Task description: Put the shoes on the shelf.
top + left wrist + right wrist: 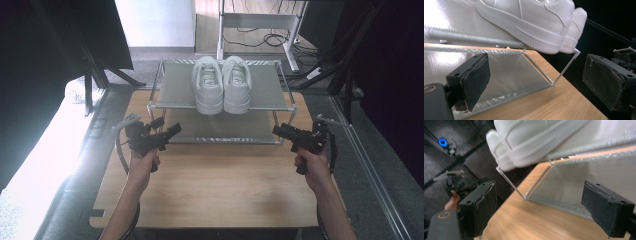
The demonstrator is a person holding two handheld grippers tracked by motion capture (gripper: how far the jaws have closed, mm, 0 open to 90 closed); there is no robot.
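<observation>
A pair of white sneakers [221,84] stands side by side on the top shelf of a two-tier metal shoe rack [270,99], toes toward me. My left gripper [169,133] hovers at the rack's front left corner, pointing right. It is open, and in the left gripper view nothing sits between its pads [477,79]; the sneakers [531,22] hang above them. My right gripper [280,131] is at the front right corner, pointing left, also open and holding nothing. In the right gripper view its fingers [604,212] frame the lower shelf [579,182] under a sneaker [524,140].
The rack stands at the far half of a wooden table [215,190]. Dark frames and stands flank the table on both sides. A white desk frame [260,22] with cables is on the floor beyond the rack.
</observation>
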